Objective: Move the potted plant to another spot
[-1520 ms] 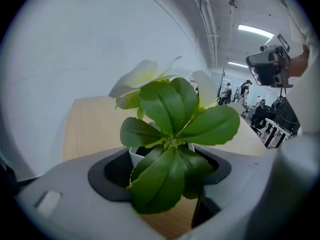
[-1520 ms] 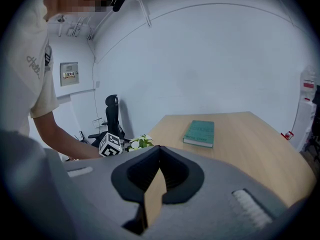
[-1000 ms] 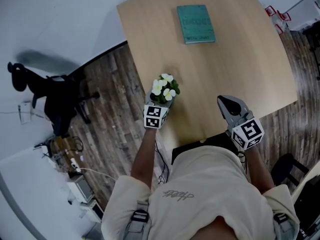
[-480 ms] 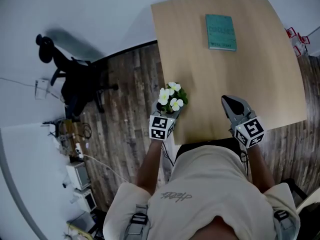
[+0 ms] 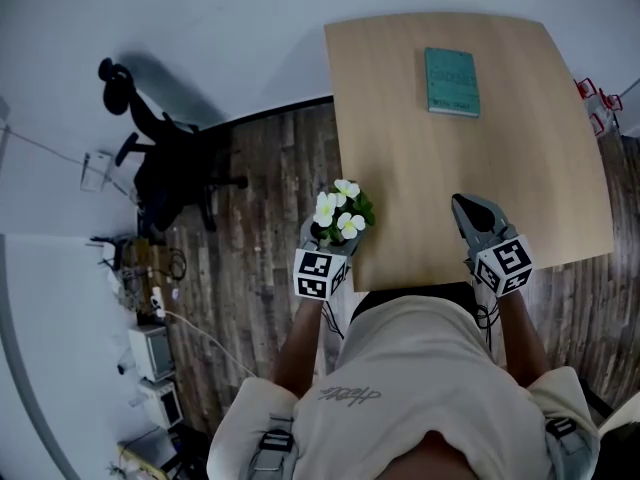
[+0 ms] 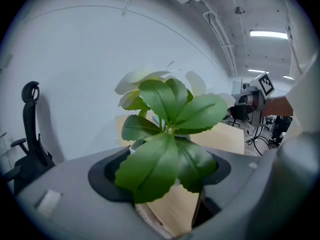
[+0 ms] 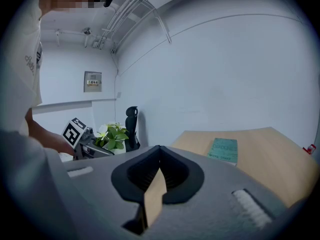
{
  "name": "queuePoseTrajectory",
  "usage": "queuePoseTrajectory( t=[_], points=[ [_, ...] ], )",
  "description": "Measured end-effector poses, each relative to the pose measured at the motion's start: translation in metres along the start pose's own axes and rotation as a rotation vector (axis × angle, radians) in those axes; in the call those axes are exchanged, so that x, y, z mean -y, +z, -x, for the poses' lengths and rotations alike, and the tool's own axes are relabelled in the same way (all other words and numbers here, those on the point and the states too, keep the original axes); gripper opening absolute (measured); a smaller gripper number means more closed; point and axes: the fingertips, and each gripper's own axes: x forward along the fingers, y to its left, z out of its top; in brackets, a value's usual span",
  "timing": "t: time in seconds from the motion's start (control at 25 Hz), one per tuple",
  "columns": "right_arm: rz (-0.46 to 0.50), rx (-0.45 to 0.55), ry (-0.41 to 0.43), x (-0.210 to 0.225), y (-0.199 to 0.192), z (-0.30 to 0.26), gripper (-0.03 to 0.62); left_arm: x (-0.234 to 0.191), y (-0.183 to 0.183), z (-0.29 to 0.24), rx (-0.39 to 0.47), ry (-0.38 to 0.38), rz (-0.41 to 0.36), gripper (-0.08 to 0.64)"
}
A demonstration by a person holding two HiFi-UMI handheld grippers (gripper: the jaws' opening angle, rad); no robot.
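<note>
The potted plant (image 5: 340, 211), green leaves with white flowers in a small white pot, hangs over the near left corner of the wooden table (image 5: 520, 188). My left gripper (image 5: 330, 238) is shut on its pot from the near side. In the left gripper view the leaves (image 6: 167, 134) fill the space between the jaws and hide most of the pot. My right gripper (image 5: 468, 206) is shut and holds nothing, above the table's near edge to the right. The right gripper view shows its jaws (image 7: 160, 151) together and, far left, the plant (image 7: 112, 135).
A teal book (image 5: 452, 81) lies at the table's far side. A black office chair (image 5: 165, 163) stands on the wood floor to the left. Boxes and cables (image 5: 150, 348) sit by the left wall. A red item (image 5: 590, 93) lies beyond the table's right edge.
My left gripper has carried the plant from the tabletop out to the table's left edge, higher and closer to the person. The right gripper has hardly moved.
</note>
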Motion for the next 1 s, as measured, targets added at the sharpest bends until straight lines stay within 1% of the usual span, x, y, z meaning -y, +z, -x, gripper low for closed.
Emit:
queuePoseTrajectory(
  t=[0.12,0.24,0.4,0.72,0.84,1.0],
  points=[
    [0.008,0.004,-0.03,0.002,-0.001,0.007,0.003,0.004,0.014,0.004,0.038,-0.015,-0.015,0.371],
    [0.021,0.003,-0.05,0.002,-0.002,0.012,0.003,0.007,0.019,0.004,0.064,-0.032,-0.018,0.371],
    [0.03,-0.014,-0.064,0.005,0.0,0.019,0.003,0.012,0.021,-0.002,0.065,-0.048,-0.022,0.371],
    [0.042,-0.022,-0.06,0.012,0.001,0.024,0.003,0.022,0.021,-0.009,0.074,-0.055,0.016,0.371],
    [0.048,-0.022,-0.051,0.013,-0.001,0.026,0.003,0.025,0.02,-0.008,0.064,-0.046,0.013,0.371],
    [0.029,-0.012,-0.045,0.025,-0.006,0.039,0.003,0.036,0.026,-0.011,0.054,-0.027,-0.005,0.371]
  ],
)
